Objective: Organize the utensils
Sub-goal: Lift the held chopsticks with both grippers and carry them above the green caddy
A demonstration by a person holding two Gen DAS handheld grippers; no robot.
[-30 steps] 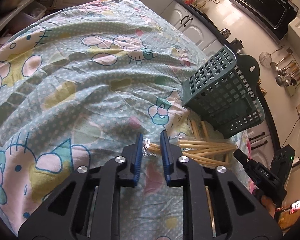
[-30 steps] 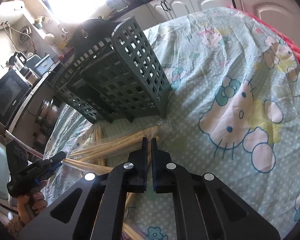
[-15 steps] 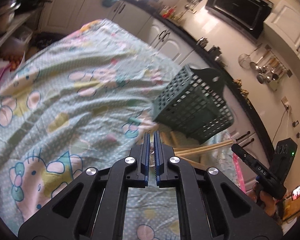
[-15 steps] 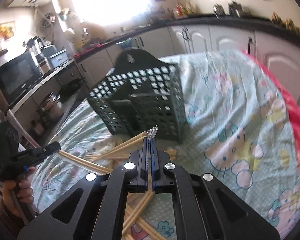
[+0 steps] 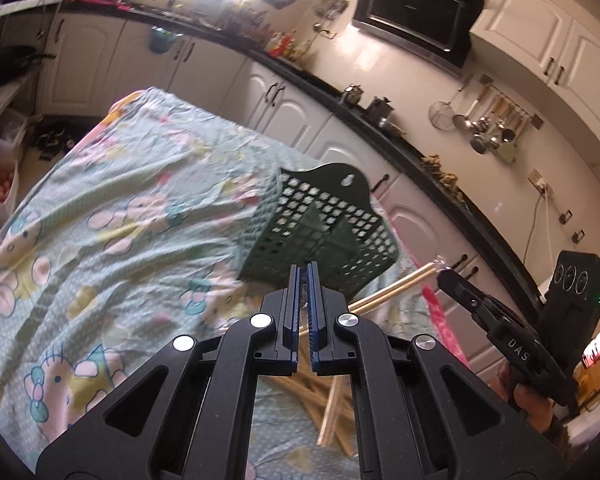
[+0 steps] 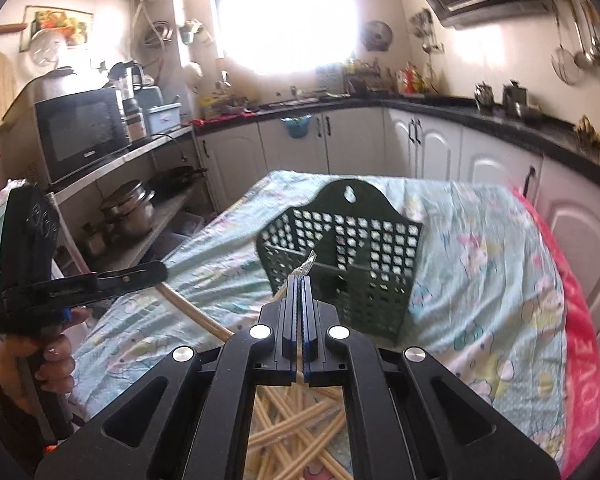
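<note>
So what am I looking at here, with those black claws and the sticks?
No robot: a person holds a black two-finger gripper in each hand, each with a fisheye camera looking along its fingers. One picture is from the left gripper, the other from the right gripper. Each view shows the other gripper off to its side. Both are shut on the ends of a clear-wrapped pair of wooden chopsticks, lifted above the table. Below lie a pile of loose wooden chopsticks on a pale green cartoon-cat tablecloth, beside a dark green perforated plastic utensil basket.

Basket (image 6: 340, 264) on the tablecloth (image 6: 480, 280), chopstick pile (image 6: 296, 428) in front, cabinets (image 6: 420, 144) behind.
</note>
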